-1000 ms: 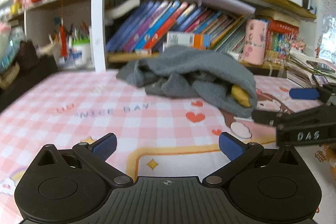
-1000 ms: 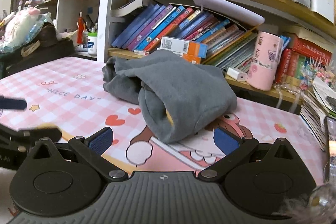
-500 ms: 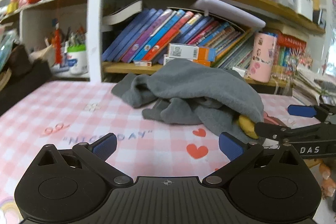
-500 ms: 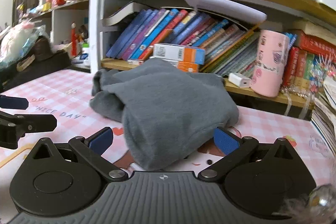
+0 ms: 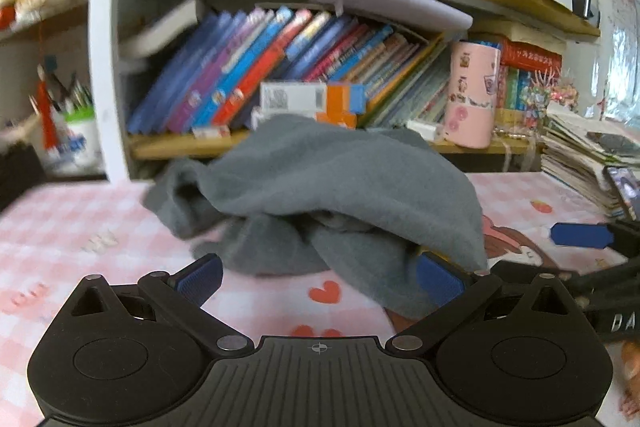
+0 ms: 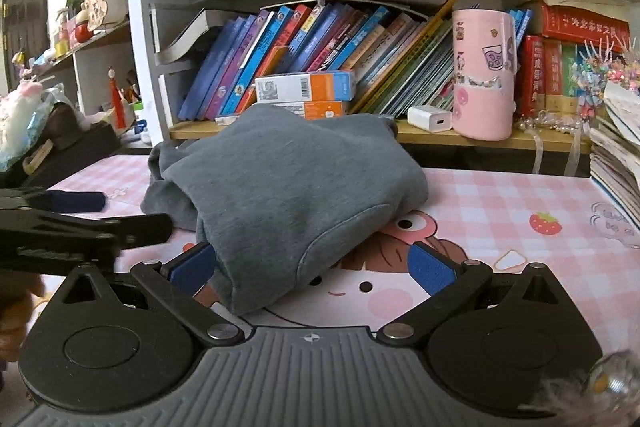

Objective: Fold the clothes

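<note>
Spreading both tongs wide, left tongs (image 5: 318,273) and right tongs (image 6: 312,269), you straddle the crumpled grey sweatshirt (image 6: 288,187) ahead, presumably to pinch its near hem.

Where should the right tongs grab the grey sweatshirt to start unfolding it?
Best bet is the stitched hem edge of the sweatshirt nearest the right tongs, taken straight ahead and low. That edge droops onto the mat between the open fingers, while the rest is a rounded heap with no free edge facing this side.
</note>
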`<state>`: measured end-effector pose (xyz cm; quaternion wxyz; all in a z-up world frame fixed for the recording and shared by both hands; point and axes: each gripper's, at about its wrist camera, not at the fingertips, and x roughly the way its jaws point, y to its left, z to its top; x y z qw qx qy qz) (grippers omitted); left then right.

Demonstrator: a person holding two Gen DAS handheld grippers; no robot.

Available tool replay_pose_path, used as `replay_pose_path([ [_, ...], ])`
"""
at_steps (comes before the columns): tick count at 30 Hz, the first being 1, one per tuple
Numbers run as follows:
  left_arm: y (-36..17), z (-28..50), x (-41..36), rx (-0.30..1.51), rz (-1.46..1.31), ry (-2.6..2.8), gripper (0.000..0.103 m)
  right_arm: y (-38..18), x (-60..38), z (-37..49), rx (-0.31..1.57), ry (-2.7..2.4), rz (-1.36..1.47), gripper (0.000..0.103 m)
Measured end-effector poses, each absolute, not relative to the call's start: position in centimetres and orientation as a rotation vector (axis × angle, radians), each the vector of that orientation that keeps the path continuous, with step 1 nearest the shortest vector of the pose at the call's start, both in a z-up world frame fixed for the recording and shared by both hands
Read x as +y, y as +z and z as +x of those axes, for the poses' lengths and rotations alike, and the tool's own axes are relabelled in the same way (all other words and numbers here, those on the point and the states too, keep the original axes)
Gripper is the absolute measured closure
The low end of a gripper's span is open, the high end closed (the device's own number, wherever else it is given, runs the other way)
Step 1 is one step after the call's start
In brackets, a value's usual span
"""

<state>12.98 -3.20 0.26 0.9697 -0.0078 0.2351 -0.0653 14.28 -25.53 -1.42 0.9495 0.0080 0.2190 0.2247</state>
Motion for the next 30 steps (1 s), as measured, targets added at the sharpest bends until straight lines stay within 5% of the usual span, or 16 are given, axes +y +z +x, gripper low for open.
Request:
replay_pose_path([
  [26,-2.9,14.4,-15.2,0.208,1.061,-0.182,0.001,-0.5,-28.9,14.4,0.454,0.352,0.102,0.000],
  [30,-3.8,15.4,-16.9,0.205,1.136,-0.228,0.012,-0.1,-30.1,14.6,0.436,0.318,0.164,0.000],
])
